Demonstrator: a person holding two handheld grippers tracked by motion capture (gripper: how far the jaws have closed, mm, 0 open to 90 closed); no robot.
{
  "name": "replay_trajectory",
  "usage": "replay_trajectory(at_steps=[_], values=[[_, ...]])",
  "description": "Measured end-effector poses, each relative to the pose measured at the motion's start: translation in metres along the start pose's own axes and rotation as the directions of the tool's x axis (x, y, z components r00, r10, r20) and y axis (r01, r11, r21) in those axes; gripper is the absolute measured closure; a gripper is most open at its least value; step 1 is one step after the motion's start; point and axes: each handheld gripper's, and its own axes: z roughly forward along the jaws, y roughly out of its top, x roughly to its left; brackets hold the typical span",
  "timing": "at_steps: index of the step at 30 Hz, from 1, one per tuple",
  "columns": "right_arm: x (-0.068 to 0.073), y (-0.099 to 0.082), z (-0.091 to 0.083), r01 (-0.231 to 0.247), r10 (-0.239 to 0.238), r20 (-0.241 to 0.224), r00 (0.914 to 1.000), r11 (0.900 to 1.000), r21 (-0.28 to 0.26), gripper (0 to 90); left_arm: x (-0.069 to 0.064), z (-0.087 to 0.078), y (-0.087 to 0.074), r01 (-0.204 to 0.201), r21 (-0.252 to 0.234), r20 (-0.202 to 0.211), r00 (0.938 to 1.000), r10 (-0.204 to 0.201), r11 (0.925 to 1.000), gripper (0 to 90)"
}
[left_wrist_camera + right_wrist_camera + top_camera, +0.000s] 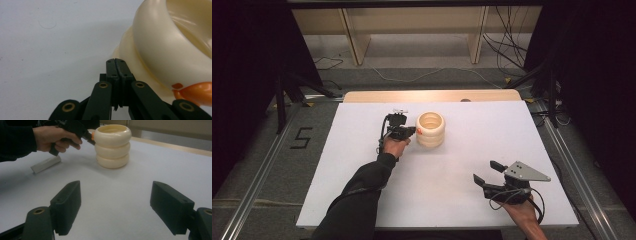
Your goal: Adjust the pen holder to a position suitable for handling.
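Note:
A cream stack of three rounded rings (430, 129) stands upright a little past the middle of the white board (492, 130). It has a small orange piece (417, 131) on its left side. My left gripper (411, 133) sits close against that side, jaws shut with nothing between them. In the left gripper view the closed tips (116, 60) lie just left of the ring stack (160, 50), and the orange piece (197, 92) is at the lower right. My right gripper (486, 171) rests near the front right, open and empty (116, 187), facing the stack (113, 145).
A small white block (46, 164) lies on the board below the left hand (53, 137). A wooden strip (432, 96) runs along the far edge. Beyond it are shelf legs (354, 40) and floor cables (507, 45). A "5" (302, 137) is marked left of the board.

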Motion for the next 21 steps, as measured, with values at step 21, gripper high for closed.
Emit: replay_trajectory(at_steps=[21], values=[[-0.001,0.000,0.001,-0.002,0.002,-0.001,1.0000,1.0000,0.003,25.4,0.015,-0.015,0.004,0.028,0.001,-0.008,0.9996,-0.028,0.9996,73.1]])
